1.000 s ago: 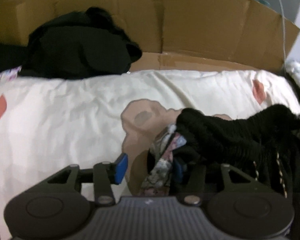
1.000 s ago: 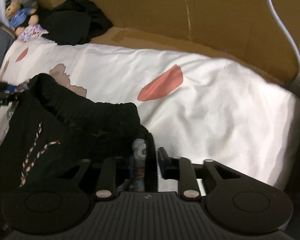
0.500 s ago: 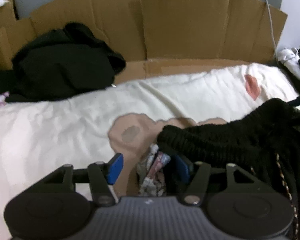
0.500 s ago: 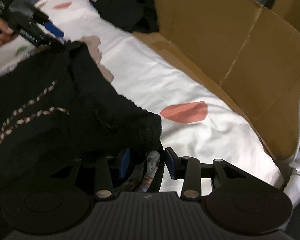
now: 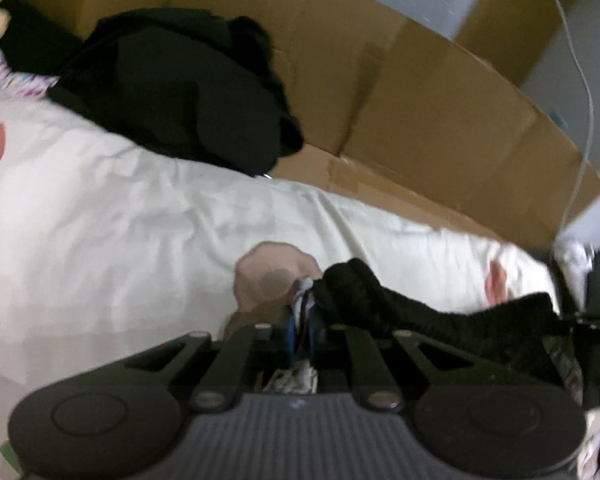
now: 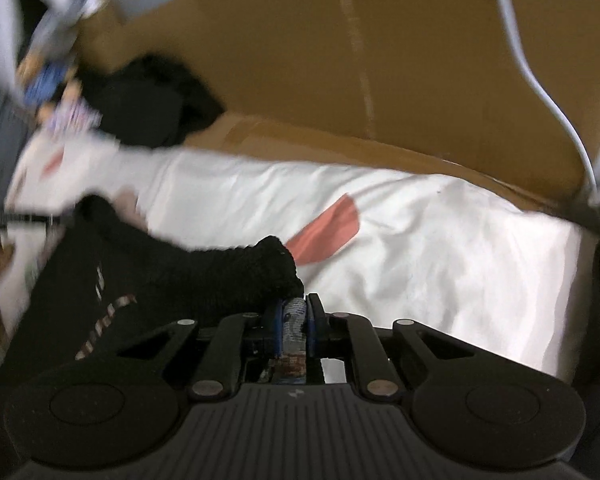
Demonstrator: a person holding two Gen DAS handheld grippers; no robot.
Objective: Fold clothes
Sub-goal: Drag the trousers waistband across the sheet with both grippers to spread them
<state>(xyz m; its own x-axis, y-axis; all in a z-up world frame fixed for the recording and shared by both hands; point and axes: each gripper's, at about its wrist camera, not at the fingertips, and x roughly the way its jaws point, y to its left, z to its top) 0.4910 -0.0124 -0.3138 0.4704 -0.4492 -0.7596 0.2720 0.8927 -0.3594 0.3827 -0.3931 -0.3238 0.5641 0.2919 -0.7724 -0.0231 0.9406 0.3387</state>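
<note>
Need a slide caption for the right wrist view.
Right gripper shut on a black knit garment's corner, stretched above a white sheet.

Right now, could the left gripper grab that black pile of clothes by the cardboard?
Probably not yet. The left gripper is shut on the black garment, and the black pile lies well beyond it across bare sheet.

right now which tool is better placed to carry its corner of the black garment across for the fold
Right, marginally. Both tools are shut on the black knit garment, but the right tool faces bare white bedsheet, while the left tool points towards the dark clothes pile.
</note>
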